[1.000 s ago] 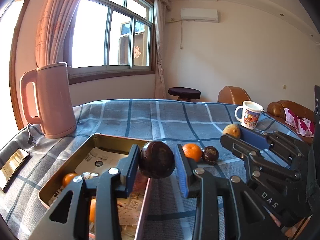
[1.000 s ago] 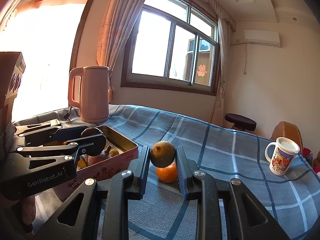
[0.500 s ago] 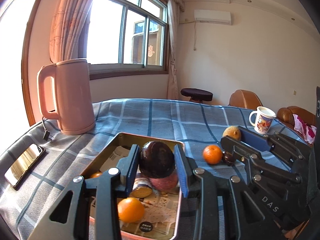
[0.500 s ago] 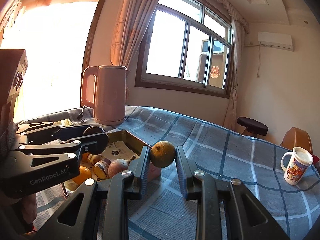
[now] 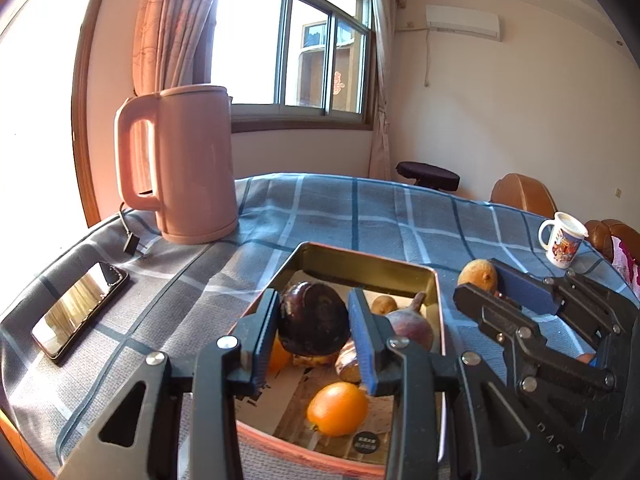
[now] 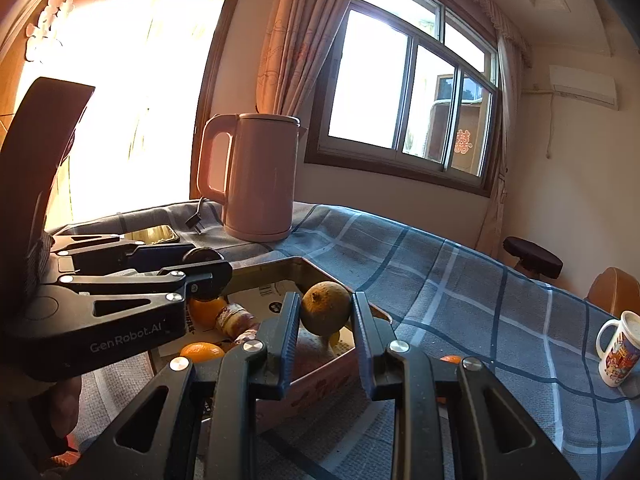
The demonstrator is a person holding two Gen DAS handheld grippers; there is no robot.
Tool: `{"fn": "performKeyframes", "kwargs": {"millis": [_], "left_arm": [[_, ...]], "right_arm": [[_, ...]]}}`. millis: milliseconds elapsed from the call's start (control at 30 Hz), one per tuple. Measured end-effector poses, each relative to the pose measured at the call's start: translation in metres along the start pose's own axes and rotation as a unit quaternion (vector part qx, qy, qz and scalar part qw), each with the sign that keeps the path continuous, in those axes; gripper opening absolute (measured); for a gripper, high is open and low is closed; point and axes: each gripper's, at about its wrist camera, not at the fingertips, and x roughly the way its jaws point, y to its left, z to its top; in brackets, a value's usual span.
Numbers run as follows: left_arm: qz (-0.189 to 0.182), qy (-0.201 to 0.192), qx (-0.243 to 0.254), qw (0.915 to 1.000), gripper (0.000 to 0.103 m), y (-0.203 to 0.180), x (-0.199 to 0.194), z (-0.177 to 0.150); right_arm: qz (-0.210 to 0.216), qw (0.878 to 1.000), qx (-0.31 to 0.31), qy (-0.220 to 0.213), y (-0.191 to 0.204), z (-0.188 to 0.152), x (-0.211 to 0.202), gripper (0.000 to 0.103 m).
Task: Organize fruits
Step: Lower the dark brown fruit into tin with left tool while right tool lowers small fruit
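My left gripper is shut on a dark purple round fruit and hangs over the open metal tin. In the tin lie an orange, a reddish fruit and several smaller ones. My right gripper is shut on a brownish-green round fruit above the tin's right rim. In the left wrist view the right gripper shows at the right with that fruit. The right wrist view has the left gripper at the left, over the tin.
A pink kettle stands behind the tin on the blue checked cloth. A phone lies at the left edge. A printed mug stands far right. An orange peeks out on the cloth behind my right finger.
Both grippers have carried their fruits leftward across the table. The left one now hangs over the tin's inside, and the right one has passed the loose orange and reached the tin's rim.
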Motion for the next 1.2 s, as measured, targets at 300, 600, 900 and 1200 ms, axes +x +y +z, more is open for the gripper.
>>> {"fn": "performKeyframes", "kwargs": {"millis": [300,600,900,1200], "left_arm": [[0.006,0.02,-0.007,0.9998,0.037,0.009,0.008,-0.005],[0.009,0.038,-0.009,0.9992,0.037,0.012,0.015,-0.009],[0.013,0.054,-0.011,0.9984,0.037,0.014,0.023,-0.015],[0.013,0.06,-0.008,0.9981,0.037,0.012,0.026,-0.018]], "right_arm": [[0.02,0.999,-0.012,0.028,0.013,0.001,0.016,0.028],[0.046,0.996,-0.017,0.069,0.016,-0.001,0.032,0.028],[0.051,0.993,-0.028,0.1,0.021,-0.003,0.043,0.028],[0.051,0.992,-0.034,0.111,0.024,-0.004,0.047,0.028]]}}
